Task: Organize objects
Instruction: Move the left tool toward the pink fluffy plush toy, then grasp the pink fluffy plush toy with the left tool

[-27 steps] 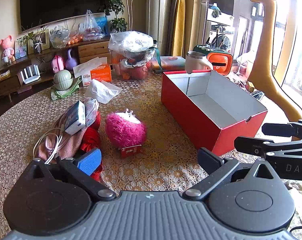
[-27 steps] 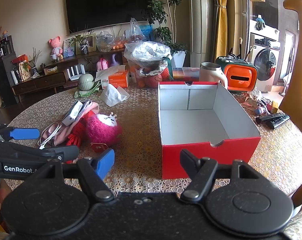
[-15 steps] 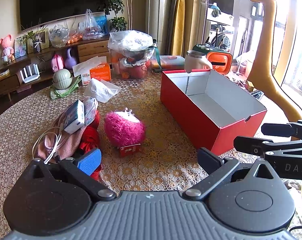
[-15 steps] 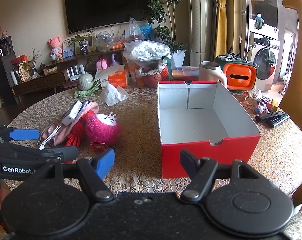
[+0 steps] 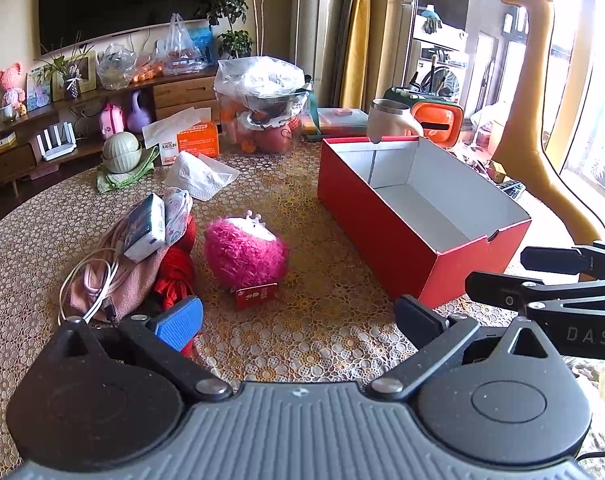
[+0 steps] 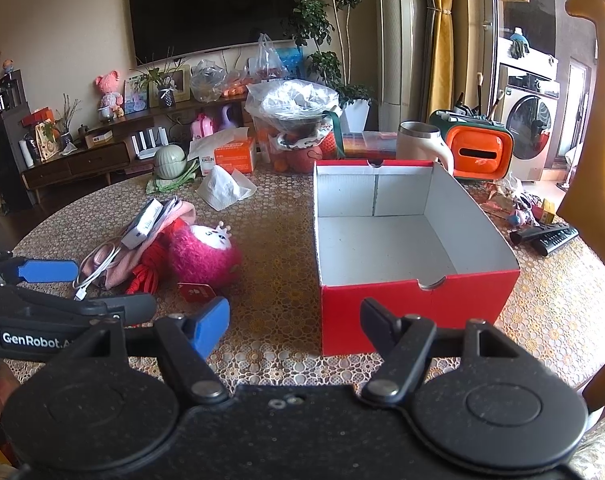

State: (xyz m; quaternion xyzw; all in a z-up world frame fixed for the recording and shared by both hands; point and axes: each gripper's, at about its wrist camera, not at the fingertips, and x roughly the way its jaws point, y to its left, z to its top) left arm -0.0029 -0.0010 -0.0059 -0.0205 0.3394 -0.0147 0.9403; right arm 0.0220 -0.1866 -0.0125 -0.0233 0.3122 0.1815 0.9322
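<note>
An open red box (image 5: 398,236) with a white, empty inside stands on the round table; it also shows in the right wrist view (image 6: 418,308). Left of it lies a pile: a fuzzy pink plush toy (image 5: 242,254) (image 6: 202,254), a red cloth (image 5: 176,270), a pink cloth (image 5: 118,284) with a white cable (image 5: 82,280) and a small white box (image 5: 144,228). My left gripper (image 5: 298,320) is open and empty, just short of the plush. My right gripper (image 6: 294,320) is open and empty, in front of the red box.
At the back of the table are a crumpled tissue (image 5: 200,176), an orange tissue box (image 5: 196,142), a bagged bowl of fruit (image 5: 262,108), a cream mug (image 5: 388,120) and an orange holder (image 5: 438,122). A remote (image 6: 550,236) lies right. A yellow giraffe figure (image 6: 590,160) stands at the right edge.
Both grippers stay open and almost still; the left wrist view has shifted very slightly.
</note>
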